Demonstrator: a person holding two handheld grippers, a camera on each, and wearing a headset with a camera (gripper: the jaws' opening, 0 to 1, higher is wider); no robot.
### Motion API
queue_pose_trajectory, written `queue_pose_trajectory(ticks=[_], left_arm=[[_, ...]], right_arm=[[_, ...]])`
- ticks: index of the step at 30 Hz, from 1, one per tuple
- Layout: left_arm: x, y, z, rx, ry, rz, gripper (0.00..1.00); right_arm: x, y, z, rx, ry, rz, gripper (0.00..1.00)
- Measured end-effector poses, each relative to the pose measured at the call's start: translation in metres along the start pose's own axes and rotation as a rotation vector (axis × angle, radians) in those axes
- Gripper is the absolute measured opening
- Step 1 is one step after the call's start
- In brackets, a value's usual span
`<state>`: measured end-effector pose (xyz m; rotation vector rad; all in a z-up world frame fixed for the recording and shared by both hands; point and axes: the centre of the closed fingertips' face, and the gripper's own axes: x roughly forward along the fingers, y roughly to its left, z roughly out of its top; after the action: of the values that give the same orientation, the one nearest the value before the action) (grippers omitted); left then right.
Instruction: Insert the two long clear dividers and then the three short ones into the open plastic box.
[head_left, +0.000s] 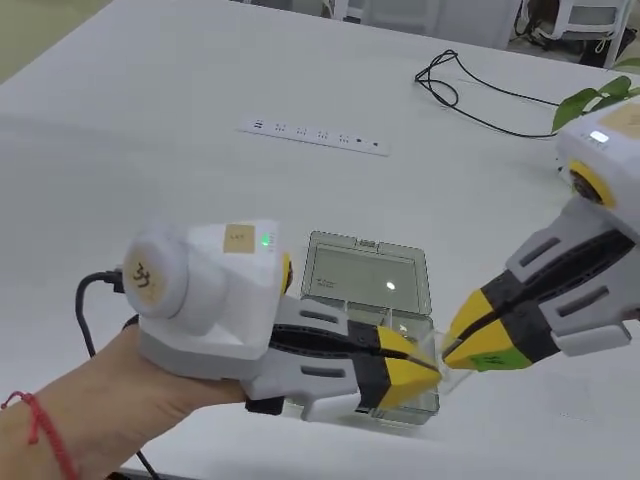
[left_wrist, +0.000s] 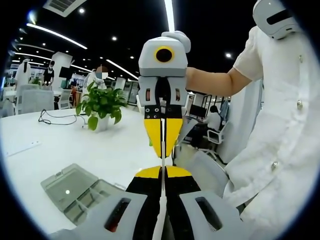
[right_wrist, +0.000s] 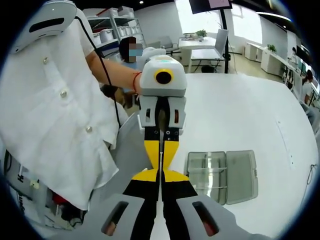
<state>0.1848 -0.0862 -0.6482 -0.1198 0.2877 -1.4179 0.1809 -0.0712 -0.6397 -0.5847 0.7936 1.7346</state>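
Note:
The open clear plastic box (head_left: 366, 272) lies on the white table, lid flat at the far side, base partly hidden under my grippers. My left gripper (head_left: 426, 373) comes in from the left and my right gripper (head_left: 449, 347) from the right. Their yellow tips meet above the box's right end. A small clear divider (head_left: 437, 352) sits between the tips, with both grippers shut on it. In the left gripper view my own gripper (left_wrist: 162, 173) faces the right gripper (left_wrist: 162, 151), with the box (left_wrist: 75, 192) at lower left. The right gripper view has the box (right_wrist: 221, 176) with clear walls inside, beside my gripper (right_wrist: 161, 175).
A white power strip (head_left: 315, 133) lies further back on the table. A black cable (head_left: 470, 95) loops at the back right beside a green plant (head_left: 598, 98). The person's white shirt (right_wrist: 50, 110) is close behind the left gripper. Chairs and desks stand around.

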Motion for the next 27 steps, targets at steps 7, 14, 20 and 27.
queue_pose_trajectory(ticks=[7, 14, 20, 27], left_arm=[[-0.003, 0.004, -0.003, 0.002, 0.007, 0.024, 0.01], [-0.013, 0.011, -0.005, -0.002, 0.007, 0.064, 0.06], [-0.022, 0.019, -0.007, -0.009, 0.006, 0.106, 0.12], [-0.035, 0.031, -0.014, -0.029, 0.025, 0.164, 0.22]], right_arm=[[0.001, -0.001, 0.0, -0.007, 0.008, -0.008, 0.03], [-0.003, -0.005, 0.002, -0.004, -0.002, -0.034, 0.03], [-0.007, -0.01, 0.003, 0.0, -0.01, -0.058, 0.03], [-0.012, -0.022, 0.002, 0.011, -0.013, -0.1, 0.03]])
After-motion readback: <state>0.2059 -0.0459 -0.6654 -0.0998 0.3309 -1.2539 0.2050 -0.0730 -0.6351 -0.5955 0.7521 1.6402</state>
